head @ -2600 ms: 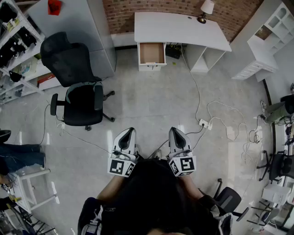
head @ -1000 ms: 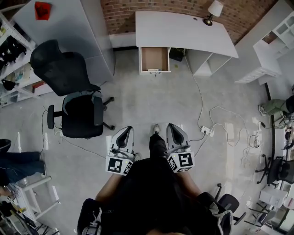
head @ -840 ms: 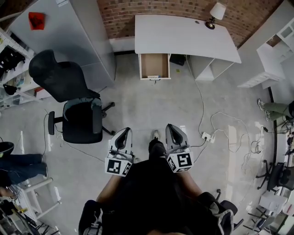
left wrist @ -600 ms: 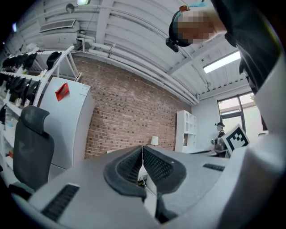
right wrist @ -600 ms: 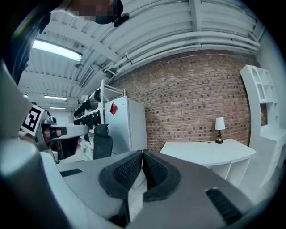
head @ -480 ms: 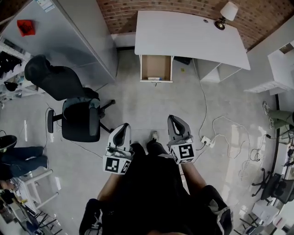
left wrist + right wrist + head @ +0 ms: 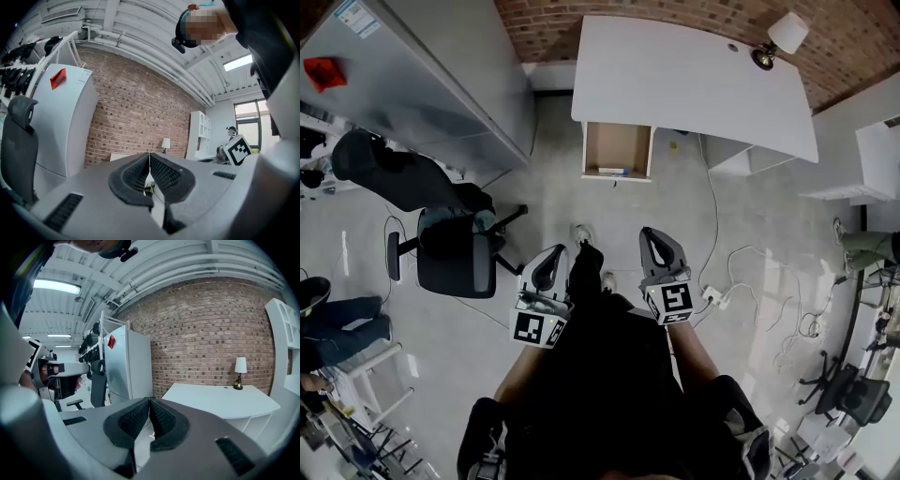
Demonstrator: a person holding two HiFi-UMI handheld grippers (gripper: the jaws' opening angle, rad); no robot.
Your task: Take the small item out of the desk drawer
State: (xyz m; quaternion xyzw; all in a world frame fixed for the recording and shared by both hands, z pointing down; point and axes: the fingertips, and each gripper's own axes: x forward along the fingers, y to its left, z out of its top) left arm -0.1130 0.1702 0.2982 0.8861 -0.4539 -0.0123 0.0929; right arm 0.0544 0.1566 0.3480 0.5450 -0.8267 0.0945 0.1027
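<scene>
The left tongs [image 7: 555, 251] and right tongs [image 7: 651, 234] are held side by side at lower centre of the head view. Each pair is closed tip to tip, with nothing between. The bench [image 7: 694, 80] stands at upper centre, its drawer [image 7: 617, 148] pulled open, well apart from both tongs. A small pale object [image 7: 613, 172] is seen at the drawer's front edge; its kind cannot be told.
</scene>
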